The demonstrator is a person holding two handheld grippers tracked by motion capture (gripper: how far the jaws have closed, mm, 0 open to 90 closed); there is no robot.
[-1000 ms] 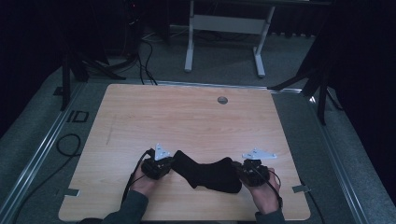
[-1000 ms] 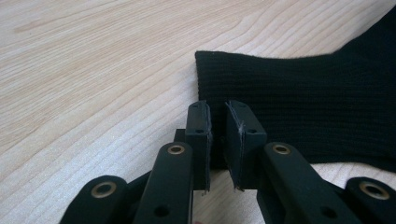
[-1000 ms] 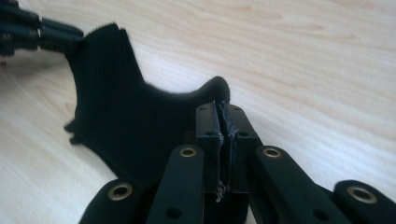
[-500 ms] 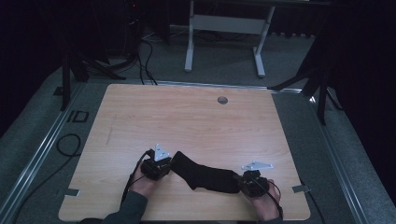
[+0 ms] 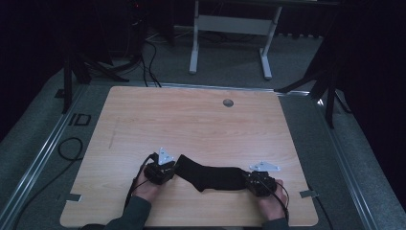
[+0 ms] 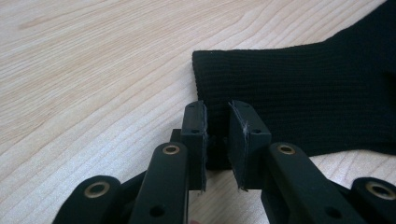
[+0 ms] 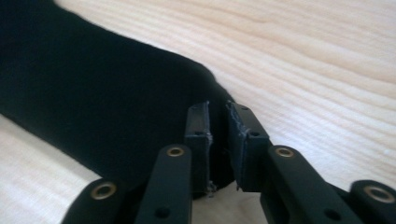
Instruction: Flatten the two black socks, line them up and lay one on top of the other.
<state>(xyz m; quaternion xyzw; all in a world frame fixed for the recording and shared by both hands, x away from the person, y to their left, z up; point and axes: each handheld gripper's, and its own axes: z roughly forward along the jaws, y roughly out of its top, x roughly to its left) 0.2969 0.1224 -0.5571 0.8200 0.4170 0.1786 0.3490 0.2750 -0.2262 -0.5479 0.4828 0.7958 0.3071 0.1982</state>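
Spanning most of the high view, a pale wood-grain counter [image 5: 201, 124] is seen, set on grey carpet, with a small round grommet [image 5: 228, 102] let into it near the far edge. A metal stand [image 5: 230, 24] is seen on the floor beyond the far edge, and a black cable [image 5: 67, 146] is looped on the carpet at the left.

A black sock [image 5: 210, 175] is laid flat on the near part of the counter, stretched from left to right between the two hands. Its ribbed cuff end [image 6: 289, 93] is turned to the left, and its rounded toe end [image 7: 116, 107] to the right.

The left hand-held gripper [image 5: 160, 172] is held at the sock's left end by a hand coming in from the near edge. In the left gripper view its jaws are closed on the cuff's edge, with the knit pinched between the pads [image 6: 198, 135] and only a narrow gap left between them. The right hand-held gripper [image 5: 261, 183] is held at the sock's right end. In the right gripper view its jaws are clamped on the toe's edge, the dark fabric being nipped between the pads [image 7: 200, 140].

A grey three-cornered plate [image 5: 165, 155] is carried on top of the left hand-held gripper, and another [image 5: 265, 166] on the right one.
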